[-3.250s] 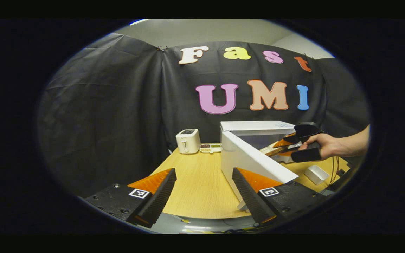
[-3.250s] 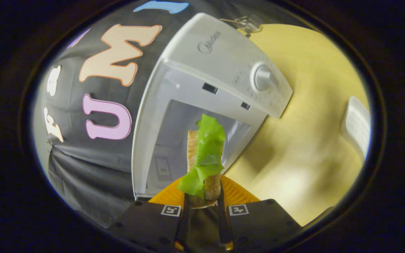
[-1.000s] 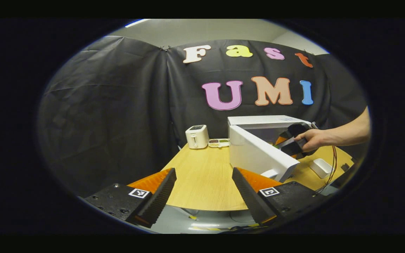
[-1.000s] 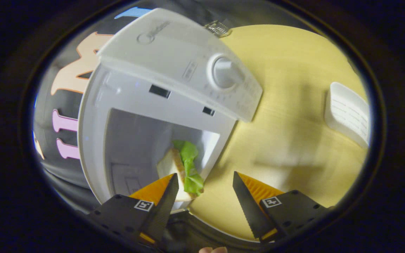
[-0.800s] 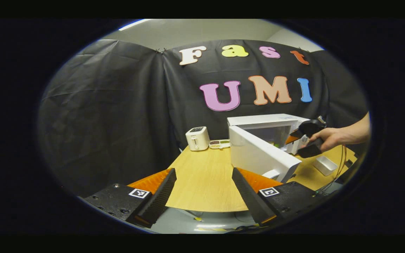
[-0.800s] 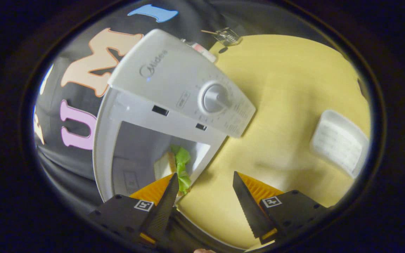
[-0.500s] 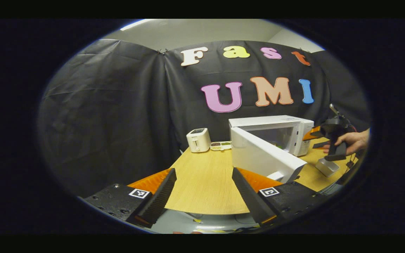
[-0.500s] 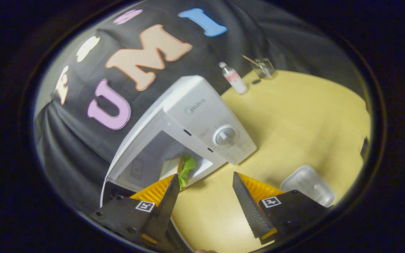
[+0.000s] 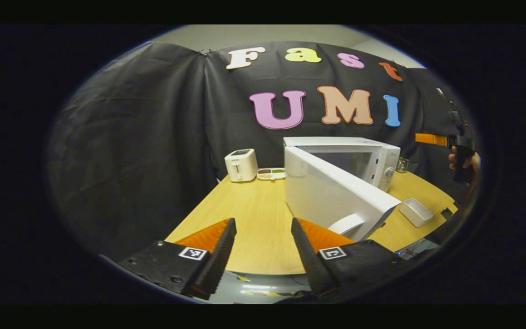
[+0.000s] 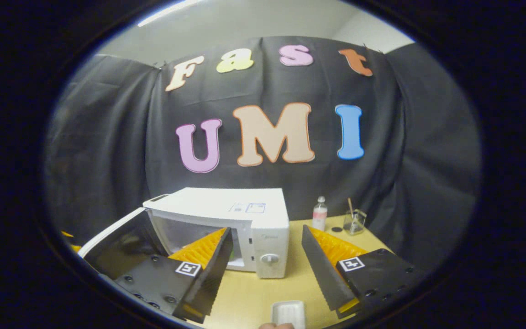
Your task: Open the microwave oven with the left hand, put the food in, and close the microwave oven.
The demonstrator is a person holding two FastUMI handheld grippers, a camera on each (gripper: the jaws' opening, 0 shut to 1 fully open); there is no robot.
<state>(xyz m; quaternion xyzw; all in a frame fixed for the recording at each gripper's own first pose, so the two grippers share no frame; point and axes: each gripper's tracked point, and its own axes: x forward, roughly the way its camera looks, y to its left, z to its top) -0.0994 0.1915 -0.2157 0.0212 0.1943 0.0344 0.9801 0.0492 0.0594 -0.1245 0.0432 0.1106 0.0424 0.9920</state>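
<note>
The left gripper (image 9: 260,249) is hovering at the near edge of the light wooden surface (image 9: 254,214) with its jaws standing wide apart and gripping nothing. Ahead of it and to its right, the white box-shaped microwave oven (image 9: 363,155) is standing with its white door (image 9: 331,194) swung fully outward, so the door's free edge and curved handle are sitting just beyond the gripper's right finger. This placement is judged deliberate: the gripper is positioned on the outer side of the door, where a push would swing it shut.

The right gripper (image 10: 266,265) is being held up and well back from the oven front, jaws wide and empty, which is keeping it out of the door's swing path. In the left gripper view it is appearing far to the right, high above the surface, in a person's hand (image 9: 464,160).

The food cannot be made out in either view; the cavity behind the right gripper's left finger is too dim and partly covered. Judging from the empty grippers, it is probably lying inside.

Remaining step: closing the door. A small white rectangular tray (image 10: 288,313) is lying directly below the right gripper, near the oven.
</note>
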